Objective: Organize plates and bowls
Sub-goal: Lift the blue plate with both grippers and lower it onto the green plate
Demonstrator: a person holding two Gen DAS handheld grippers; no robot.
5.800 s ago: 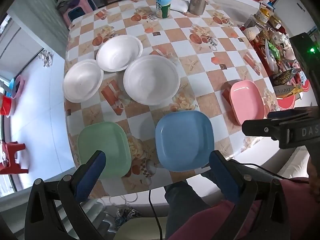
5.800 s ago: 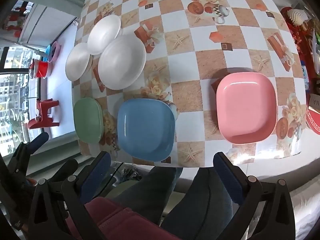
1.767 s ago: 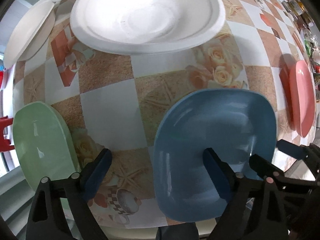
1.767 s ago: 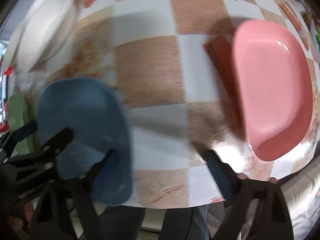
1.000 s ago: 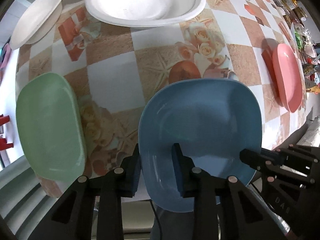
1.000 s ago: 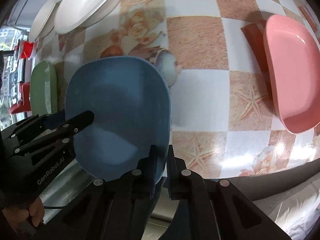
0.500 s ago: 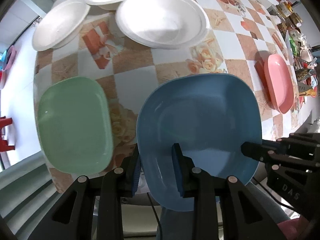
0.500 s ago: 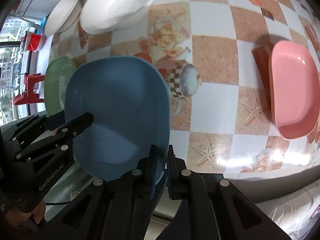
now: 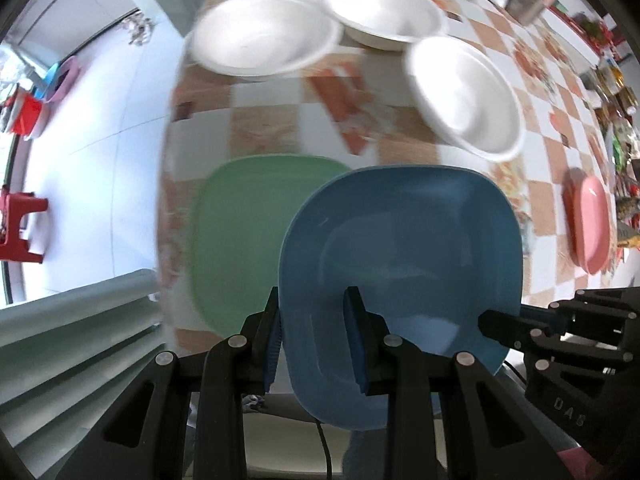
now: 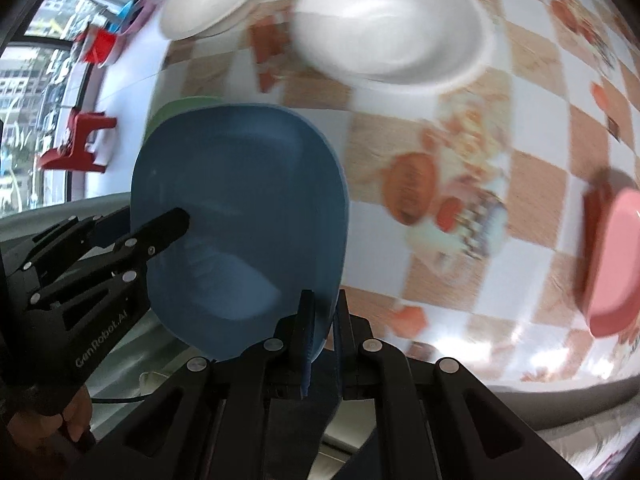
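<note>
Blue plate (image 9: 400,248) between both grippers' pads

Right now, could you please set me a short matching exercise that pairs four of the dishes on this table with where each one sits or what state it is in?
Things:
1. blue plate
2. green plate
3. pink plate
4. white bowls

Places or states:
A. lying alone near the table's right edge
B. clamped at its near rim by both the left claw and the right claw
C. grouped at the far side of the table
D. lying flat, partly hidden behind the lifted plate

Pairs: 1-B, 2-D, 3-A, 4-C
</note>
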